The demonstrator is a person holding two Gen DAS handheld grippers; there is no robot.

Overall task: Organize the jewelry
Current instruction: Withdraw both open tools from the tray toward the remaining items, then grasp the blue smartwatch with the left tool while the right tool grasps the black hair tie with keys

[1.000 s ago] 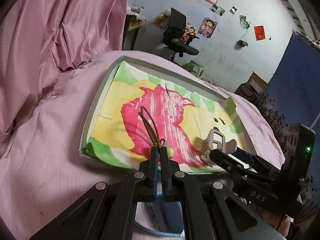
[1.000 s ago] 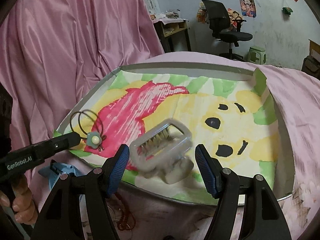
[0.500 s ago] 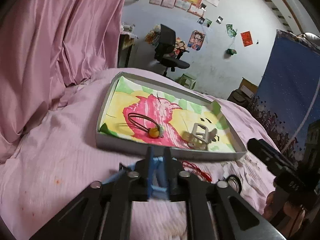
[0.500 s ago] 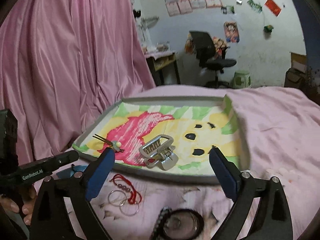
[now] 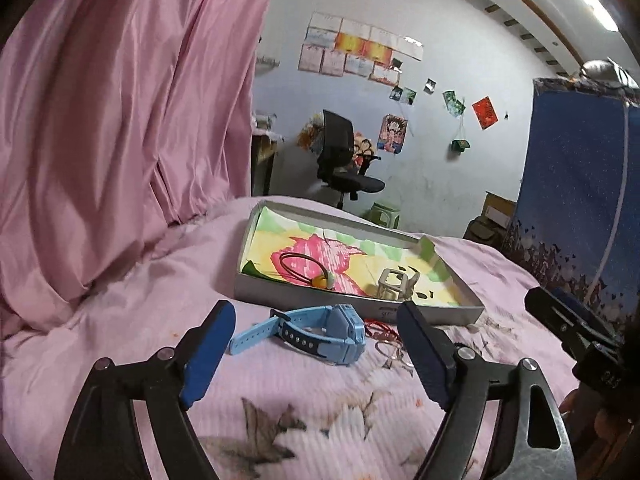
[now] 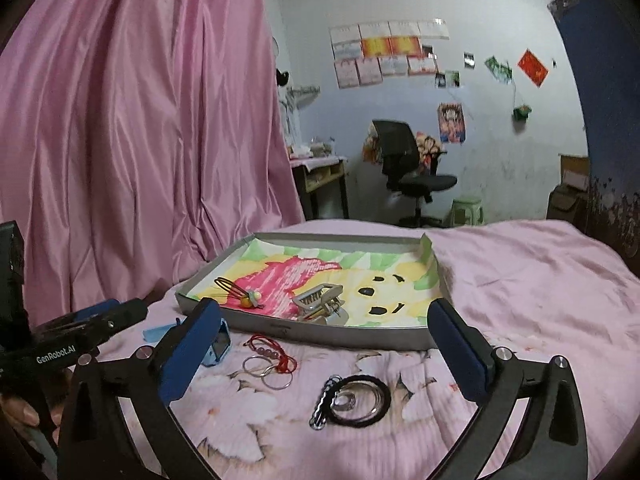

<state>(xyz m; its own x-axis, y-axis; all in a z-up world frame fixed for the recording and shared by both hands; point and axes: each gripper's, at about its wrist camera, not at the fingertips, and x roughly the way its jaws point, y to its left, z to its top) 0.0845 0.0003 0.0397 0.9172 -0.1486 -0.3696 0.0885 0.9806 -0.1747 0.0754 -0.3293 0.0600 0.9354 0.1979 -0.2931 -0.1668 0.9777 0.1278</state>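
Both my claws hang empty: left claw (image 5: pixel 316 354) just spread apart, right claw (image 6: pixel 326 338) wide apart. Ahead, hair tie (image 6: pixel 240 294) and hair clip (image 6: pixel 322 304) lie in the tray (image 6: pixel 340 334); blue watch (image 5: pixel 316 330) lies between my left fingers on the bed (image 5: pixel 120 320).

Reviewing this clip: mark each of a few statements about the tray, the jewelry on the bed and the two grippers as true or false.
1. The hair tie lies inside the tray. True.
2. The blue watch lies inside the tray. False: it lies on the bedspread, in front of the tray.
3. The left gripper is shut on the watch. False: its jaws stand open, nothing between the pads.
4. The hair clip lies in the tray. True.
5. The right gripper holds the red bracelet. False: it is open and empty; the bracelet lies on the bedspread.
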